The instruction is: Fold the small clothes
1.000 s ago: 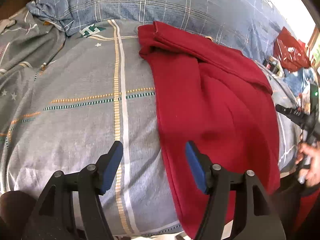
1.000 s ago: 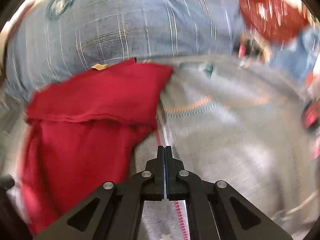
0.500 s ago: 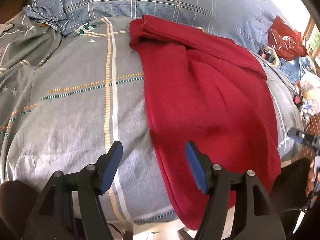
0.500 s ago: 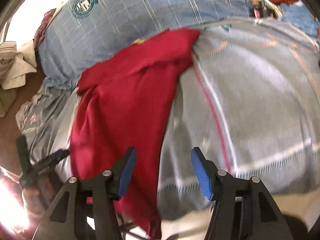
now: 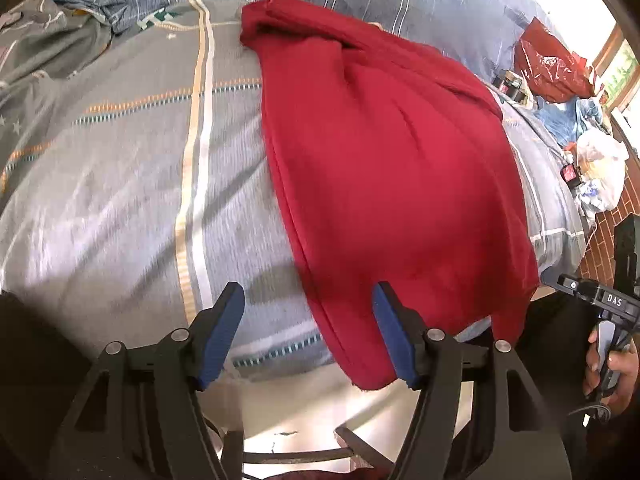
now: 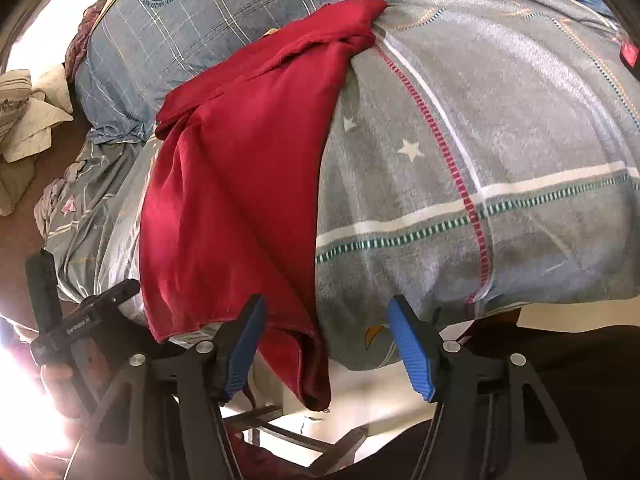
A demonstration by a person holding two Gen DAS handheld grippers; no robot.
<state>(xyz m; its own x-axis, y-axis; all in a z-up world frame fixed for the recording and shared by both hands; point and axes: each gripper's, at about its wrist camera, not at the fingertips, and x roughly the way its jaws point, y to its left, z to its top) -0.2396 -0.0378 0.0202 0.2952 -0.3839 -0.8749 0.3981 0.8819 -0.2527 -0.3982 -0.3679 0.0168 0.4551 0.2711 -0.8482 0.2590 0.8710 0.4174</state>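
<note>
A red garment (image 5: 392, 160) lies lengthwise on the grey striped bedsheet (image 5: 120, 200), its near end hanging over the bed's front edge. It also shows in the right wrist view (image 6: 240, 184), with a folded corner drooping below the edge. My left gripper (image 5: 308, 332) is open and empty, just short of the garment's near left edge. My right gripper (image 6: 326, 344) is open and empty, at the garment's near right corner. Each gripper body shows in the other's view, the right one (image 5: 600, 304) and the left one (image 6: 80, 320).
A blue plaid pillow (image 6: 224, 12) lies at the head of the bed behind the garment. A red plastic bag (image 5: 552, 64), jars and white bags sit at the far right. Crumpled bedding (image 6: 76, 200) hangs at the left. Metal chair parts (image 5: 304, 456) show below the bed edge.
My right gripper has opened and drawn back to the bed's front edge. My left gripper has also drawn back toward the front edge, staying open. The garment lies released.
</note>
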